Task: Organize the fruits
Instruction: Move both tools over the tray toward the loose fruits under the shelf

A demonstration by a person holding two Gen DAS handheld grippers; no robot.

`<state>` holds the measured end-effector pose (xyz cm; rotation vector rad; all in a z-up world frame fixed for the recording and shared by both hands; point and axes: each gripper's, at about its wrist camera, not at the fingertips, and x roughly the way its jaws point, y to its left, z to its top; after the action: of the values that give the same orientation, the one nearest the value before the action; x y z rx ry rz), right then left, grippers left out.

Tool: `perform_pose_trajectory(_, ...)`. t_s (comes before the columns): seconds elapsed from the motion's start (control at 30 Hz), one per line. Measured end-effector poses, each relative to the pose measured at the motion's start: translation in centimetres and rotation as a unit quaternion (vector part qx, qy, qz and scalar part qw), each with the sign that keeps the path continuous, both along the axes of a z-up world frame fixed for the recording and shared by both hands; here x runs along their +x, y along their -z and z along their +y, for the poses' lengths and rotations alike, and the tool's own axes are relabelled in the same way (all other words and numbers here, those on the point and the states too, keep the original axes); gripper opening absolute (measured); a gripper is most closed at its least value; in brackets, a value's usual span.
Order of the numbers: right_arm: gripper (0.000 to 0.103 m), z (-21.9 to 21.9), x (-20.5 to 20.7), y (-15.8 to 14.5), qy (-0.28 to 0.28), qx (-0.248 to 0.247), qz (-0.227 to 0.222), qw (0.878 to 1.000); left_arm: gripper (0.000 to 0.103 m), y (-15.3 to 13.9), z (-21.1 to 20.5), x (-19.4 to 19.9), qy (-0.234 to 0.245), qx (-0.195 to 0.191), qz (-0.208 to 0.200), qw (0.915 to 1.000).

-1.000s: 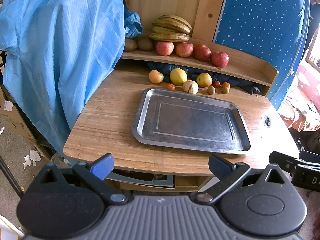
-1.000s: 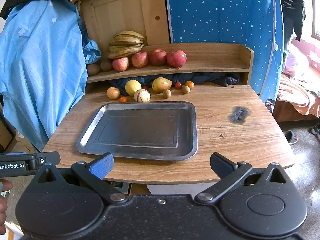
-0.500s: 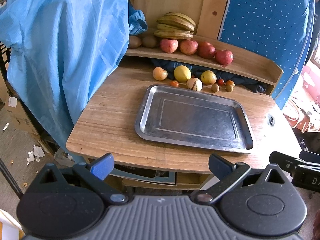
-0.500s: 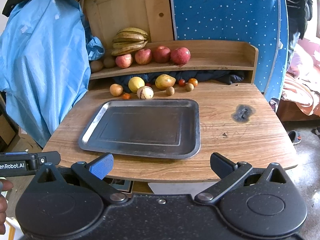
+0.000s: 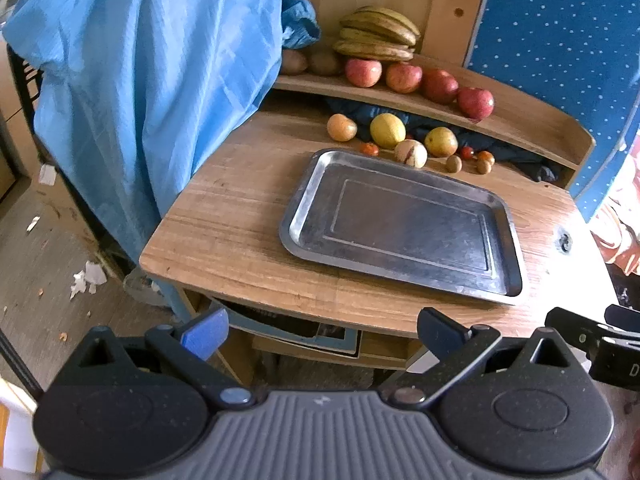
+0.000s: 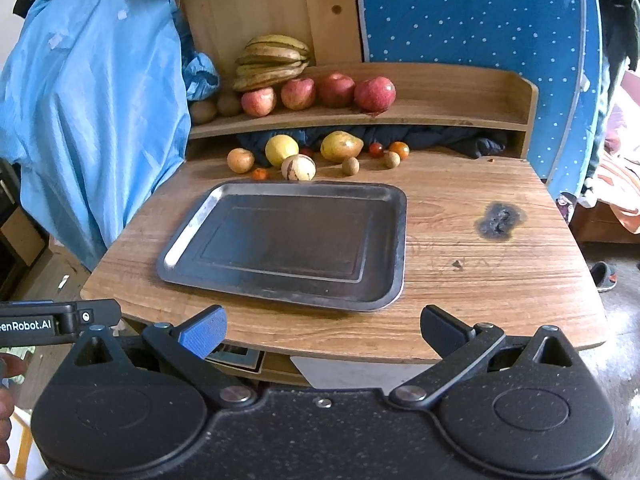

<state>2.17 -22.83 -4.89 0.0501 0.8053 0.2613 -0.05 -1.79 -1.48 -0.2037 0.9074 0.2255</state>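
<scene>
An empty metal tray (image 5: pixel 508 224) (image 6: pixel 402 240) lies on the wooden table (image 5: pixel 224 232) (image 6: pixel 480 280). Behind it sits a row of fruit: an orange (image 5: pixel 341 127), a lemon (image 5: pixel 387 130) (image 6: pixel 281 150), a pale striped fruit (image 5: pixel 410 153) (image 6: pixel 298 167), a yellow pear-like fruit (image 6: pixel 341 146) and small tomatoes and brown fruits. On the shelf above rest bananas (image 6: pixel 273 62) and several red apples (image 6: pixel 336 90). My left gripper (image 5: pixel 322 330) and right gripper (image 6: pixel 322 328) both stand open, short of the table's near edge, holding nothing.
A blue cloth (image 5: pixel 140 80) hangs at the table's left. A blue dotted panel (image 6: pixel 460 12) stands behind the shelf. A dark burn mark (image 6: pixel 498 220) is on the table's right. Dark cloth (image 6: pixel 440 138) lies under the shelf. Paper scraps (image 5: pixel 86 280) litter the floor.
Both cameras have drifted slightly: the table and tray sit a little higher and farther right in the left view, and a little nearer in the right view. Both grippers stayed open.
</scene>
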Motion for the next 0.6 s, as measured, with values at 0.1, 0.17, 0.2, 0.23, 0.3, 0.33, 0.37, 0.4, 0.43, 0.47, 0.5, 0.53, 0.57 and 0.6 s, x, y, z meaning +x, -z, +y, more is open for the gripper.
perform_pose_trajectory(0.1, 0.102, -0.6, 0.6, 0.3, -0.011, -0.001, 0.006, 1.0, 0.102, 0.2, -0.4, 0.4, -0.013, 0.001, 0.006, 0.9999)
perform_pose_trajectory(0.17, 0.102, -1.0, 1.1, 0.5, -0.019, -0.001, 0.01, 1.0, 0.102, 0.3, -0.8, 0.6, -0.022, 0.003, 0.01, 0.9997)
perform_pose_trajectory(0.2, 0.102, -1.1, 1.3, 0.6, -0.024, -0.001, 0.012, 1.0, 0.102, 0.4, -1.0, 0.7, -0.026, 0.003, 0.011, 0.9996)
perform_pose_trajectory(0.23, 0.102, -1.3, 1.5, 0.7, -0.029, -0.002, 0.013, 0.999, 0.102, 0.5, -1.2, 0.9, -0.03, 0.003, 0.013, 0.9995)
perform_pose_trajectory(0.3, 0.102, -1.8, 2.0, 0.9, -0.038, -0.002, 0.016, 0.999, 0.102, 0.6, -1.7, 1.1, -0.039, 0.005, 0.016, 0.9991)
perform_pose_trajectory(0.33, 0.102, -2.0, 2.2, 1.0, -0.042, -0.002, 0.017, 0.999, 0.102, 0.6, -2.0, 1.2, -0.044, 0.006, 0.018, 0.9989)
perform_pose_trajectory(0.37, 0.102, -2.2, 2.5, 1.1, -0.045, -0.002, 0.018, 0.999, 0.102, 0.7, -2.2, 1.3, -0.049, 0.006, 0.02, 0.9986)
perform_pose_trajectory(0.4, 0.102, -2.4, 2.7, 1.2, -0.049, -0.002, 0.019, 0.999, 0.102, 0.8, -2.5, 1.4, -0.054, 0.008, 0.021, 0.9983)
perform_pose_trajectory(0.43, 0.102, -2.7, 3.0, 1.3, -0.053, -0.002, 0.021, 0.998, 0.102, 0.8, -2.7, 1.5, -0.058, 0.008, 0.023, 0.998)
perform_pose_trajectory(0.47, 0.103, -3.0, 3.2, 1.4, -0.056, -0.002, 0.022, 0.998, 0.102, 0.9, -2.9, 1.7, -0.062, 0.007, 0.025, 0.9977)
perform_pose_trajectory(0.5, 0.102, -3.3, 3.4, 1.5, -0.059, -0.003, 0.023, 0.998, 0.102, 0.9, -3.1, 1.8, -0.067, 0.007, 0.026, 0.9974)
perform_pose_trajectory(0.53, 0.102, -3.6, 3.7, 1.6, -0.062, -0.003, 0.025, 0.998, 0.102, 1.0, -3.4, 1.9, -0.071, 0.008, 0.028, 0.997)
perform_pose_trajectory(0.57, 0.103, -3.9, 3.9, 1.7, -0.066, -0.004, 0.026, 0.998, 0.102, 1.0, -3.6, 2.1, -0.075, 0.009, 0.03, 0.9967)
perform_pose_trajectory(0.6, 0.103, -4.1, 4.1, 1.8, -0.069, -0.004, 0.026, 0.997, 0.102, 1.0, -3.9, 2.2, -0.079, 0.01, 0.031, 0.9963)
